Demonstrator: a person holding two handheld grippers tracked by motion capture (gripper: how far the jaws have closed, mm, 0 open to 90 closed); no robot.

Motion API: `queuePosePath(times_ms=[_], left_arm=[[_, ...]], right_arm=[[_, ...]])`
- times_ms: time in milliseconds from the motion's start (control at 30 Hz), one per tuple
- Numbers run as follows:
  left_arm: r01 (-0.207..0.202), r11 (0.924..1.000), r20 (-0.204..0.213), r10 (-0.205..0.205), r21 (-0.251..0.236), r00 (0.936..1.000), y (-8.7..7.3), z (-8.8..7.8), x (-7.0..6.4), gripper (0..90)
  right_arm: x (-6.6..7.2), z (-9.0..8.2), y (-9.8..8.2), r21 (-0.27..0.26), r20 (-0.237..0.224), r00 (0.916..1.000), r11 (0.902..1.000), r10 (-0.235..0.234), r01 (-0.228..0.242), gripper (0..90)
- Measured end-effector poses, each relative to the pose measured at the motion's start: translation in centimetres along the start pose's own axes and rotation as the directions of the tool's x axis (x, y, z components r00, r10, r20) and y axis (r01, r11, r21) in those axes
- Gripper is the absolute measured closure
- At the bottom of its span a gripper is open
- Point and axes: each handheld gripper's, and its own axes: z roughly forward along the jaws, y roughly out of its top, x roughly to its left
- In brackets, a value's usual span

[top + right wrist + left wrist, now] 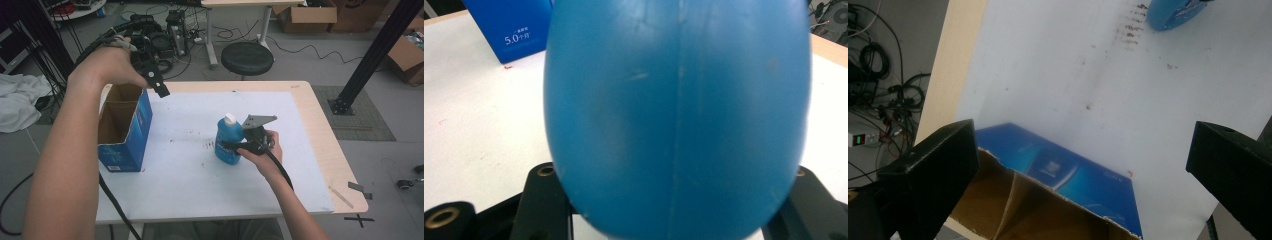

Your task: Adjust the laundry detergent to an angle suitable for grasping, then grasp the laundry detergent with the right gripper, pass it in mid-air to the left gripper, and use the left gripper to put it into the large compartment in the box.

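Bottle (227,142) upright, clamped between right gripper (239,146) jaws | left gripper (159,86) released, hovering above open box (122,131)

Soft, even light from overhead, no hard shadows on the white table top (200,165), just a faint one under the blue box (125,145); the high view is a touch grainy. Between the left gripper (1083,165) fingers, the white surface washes out pale. Pressed against the right gripper (664,220) fingers, the blue bottle (679,115) goes soft, with a dull sheen
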Motion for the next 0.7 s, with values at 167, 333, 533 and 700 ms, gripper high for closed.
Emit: queuePosePath(times_ms=[167, 333, 533, 700], left_arm=[[-0.001, 1.0000, 0.003, 0.001, 0.005, 1.0000, -0.1, -0.1, -0.3, 1.1], [0.002, 1.0000, -0.001, -0.002, 0.002, 1.0000, -0.1, -0.3, -0.3, 1.2], [-0.002, 1.0000, -0.002, 0.002, 0.000, 1.0000, 0.1, -0.5, -0.7, 1.2], [-0.008, 1.0000, -0.003, 0.008, -0.005, 1.0000, 0.2, -0.9, -0.7, 1.2]], right_arm=[[0.1, 0.0, 0.1, 0.003, -0.003, 0.9999, 0.9999, -0.014, 0.014, 45.1], [0.1, -0.3, 0.0, -0.003, -0.005, 0.9999, 1.0000, -0.009, 0.009, 45.2], [-0.1, -1.0, 0.4, -0.014, -0.013, 0.9998, 0.9998, -0.015, 0.015, 45.3], [-0.5, -1.5, 0.9, -0.019, -0.049, 0.9986, 0.9996, -0.021, 0.020, 45.3]])
